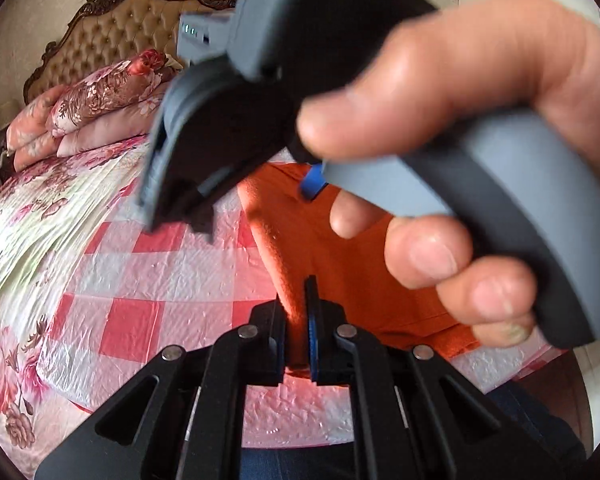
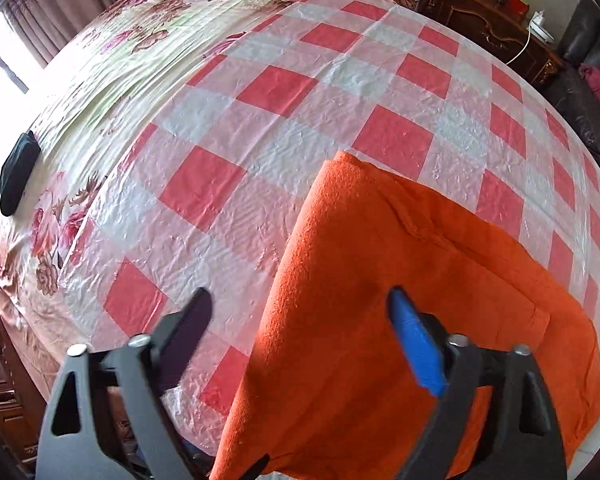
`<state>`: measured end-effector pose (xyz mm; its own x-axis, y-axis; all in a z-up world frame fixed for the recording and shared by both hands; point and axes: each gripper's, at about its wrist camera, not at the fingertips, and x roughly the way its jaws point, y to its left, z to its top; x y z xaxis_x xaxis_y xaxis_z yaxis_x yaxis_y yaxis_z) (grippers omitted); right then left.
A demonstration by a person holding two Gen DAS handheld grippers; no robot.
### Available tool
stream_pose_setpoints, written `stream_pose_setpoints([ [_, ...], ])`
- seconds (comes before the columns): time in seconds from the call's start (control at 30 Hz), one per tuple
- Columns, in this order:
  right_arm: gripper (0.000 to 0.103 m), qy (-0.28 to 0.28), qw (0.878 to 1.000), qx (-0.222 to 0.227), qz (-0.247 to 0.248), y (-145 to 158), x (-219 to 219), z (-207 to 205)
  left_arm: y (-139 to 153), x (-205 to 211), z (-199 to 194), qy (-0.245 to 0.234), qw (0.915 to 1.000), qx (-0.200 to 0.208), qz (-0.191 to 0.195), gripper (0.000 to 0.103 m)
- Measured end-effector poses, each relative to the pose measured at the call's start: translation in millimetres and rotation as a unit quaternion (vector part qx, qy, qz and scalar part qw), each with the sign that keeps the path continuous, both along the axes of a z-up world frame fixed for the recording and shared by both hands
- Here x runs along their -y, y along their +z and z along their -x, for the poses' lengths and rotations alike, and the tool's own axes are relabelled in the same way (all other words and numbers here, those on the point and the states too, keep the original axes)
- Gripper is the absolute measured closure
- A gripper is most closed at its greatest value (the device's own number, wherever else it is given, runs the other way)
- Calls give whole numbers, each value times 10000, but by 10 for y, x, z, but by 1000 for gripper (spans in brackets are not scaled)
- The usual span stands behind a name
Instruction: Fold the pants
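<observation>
The orange pants (image 2: 400,300) are spread on a red-and-white checked plastic sheet (image 2: 300,120) laid over the floral bedspread (image 1: 40,208) of the bed. An edge of the fabric is pinched between the narrowly closed fingers of the left gripper (image 1: 298,320). The right gripper (image 2: 300,312) is held wide apart above the pants, nothing between its fingers. In the left wrist view, the right hand (image 1: 460,128) is seen wrapped around its grey handle. Floral pillows (image 1: 100,100) are stacked against a tufted headboard (image 1: 112,32).
</observation>
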<state>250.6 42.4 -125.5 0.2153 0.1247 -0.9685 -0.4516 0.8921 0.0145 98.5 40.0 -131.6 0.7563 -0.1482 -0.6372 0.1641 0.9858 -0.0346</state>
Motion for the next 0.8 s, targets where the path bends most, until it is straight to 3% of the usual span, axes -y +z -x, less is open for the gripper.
stream_pose_setpoints([
  [0.1, 76, -169, 9998, 1, -134, -49, 152, -22, 21, -109, -31, 0, 9990, -110, 424, 95],
  [0.2, 91, -509, 9971, -26, -558, -8, 375, -59, -16, -253, -39, 122, 9929, -382, 1116, 87],
  [0.27, 93, -701, 9942, -56, -815, 13, 494, -68, -72, -315, -60, 160, 9886, -563, 1386, 68],
  [0.33, 93, -878, 9910, -94, -1001, 24, 586, -69, -109, -332, -57, 212, 9866, -665, 1472, 64],
  [0.43, 93, -1006, 9871, -181, -1230, 15, 662, -57, -160, -247, -61, 252, 9894, -707, 1246, 60],
  [0.5, 93, -1052, 9856, -191, -1313, 14, 684, -38, -206, -188, -100, 237, 9917, -712, 1048, 67],
  [0.53, 93, -1060, 9853, -190, -1326, 12, 686, -30, -226, -150, -103, 253, 9935, -690, 868, 95],
  [0.6, 93, -1106, 9862, -149, -1220, 5, 686, -7, -235, -114, -76, 226, 9958, -588, 667, 95],
  [0.67, 81, -1127, 9878, -105, -1070, -28, 684, 1, -210, -33, -35, 96, 9987, -398, 301, 95],
  [0.73, 54, -1147, 9889, -78, -941, -48, 677, 10, -204, 44, -27, -23, 9997, -252, -6, 95],
  [0.77, 30, -1142, 9887, -56, -967, -41, 672, 13, -201, 91, -9, -74, 9997, -169, -182, 95],
  [0.8, 22, -1116, 9889, -6, -977, -21, 655, 19, -193, 121, -16, -117, 9994, -109, -320, 95],
])
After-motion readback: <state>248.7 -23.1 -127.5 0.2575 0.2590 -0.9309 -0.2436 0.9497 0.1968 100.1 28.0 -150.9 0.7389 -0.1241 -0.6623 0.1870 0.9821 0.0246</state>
